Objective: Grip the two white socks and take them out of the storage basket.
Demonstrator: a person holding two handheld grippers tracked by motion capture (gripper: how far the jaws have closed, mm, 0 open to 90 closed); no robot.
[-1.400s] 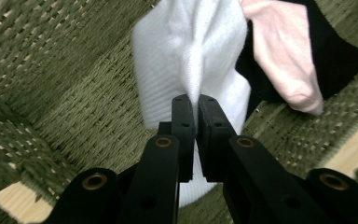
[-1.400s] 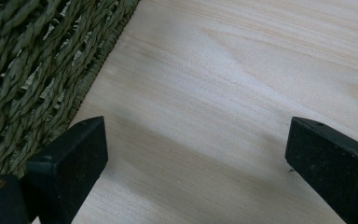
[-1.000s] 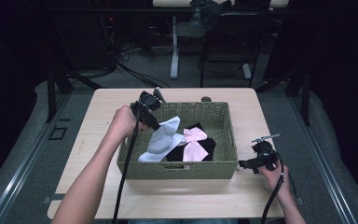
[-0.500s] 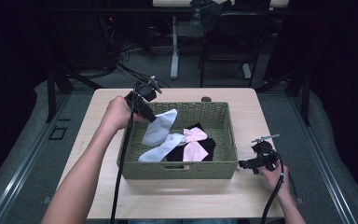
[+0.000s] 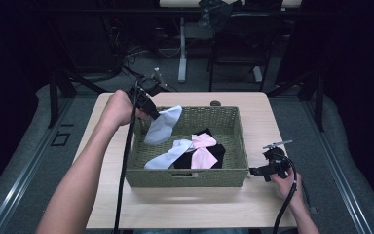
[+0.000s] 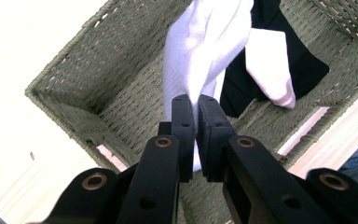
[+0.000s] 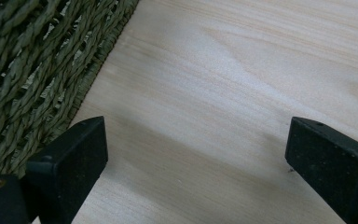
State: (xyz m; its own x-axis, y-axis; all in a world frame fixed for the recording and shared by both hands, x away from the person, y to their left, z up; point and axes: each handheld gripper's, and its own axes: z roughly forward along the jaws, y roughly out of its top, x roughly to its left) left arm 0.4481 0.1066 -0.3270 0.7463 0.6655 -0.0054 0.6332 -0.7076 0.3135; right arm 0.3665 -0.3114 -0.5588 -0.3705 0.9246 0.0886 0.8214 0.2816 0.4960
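While the left hand-held gripper (image 5: 152,111) lifts a white sock (image 5: 161,126) over the basket (image 5: 187,178), more socks lie inside. Left gripper view: jaws clamp the sock (image 6: 200,56). Right gripper view: jaws spread wide beside the basket (image 7: 32,70), above the desk (image 7: 223,93).

table (image 5: 185,209): pale wood | on it: green woven basket (image 5: 195,176), centred | small dark disc (image 5: 215,103) at far edge
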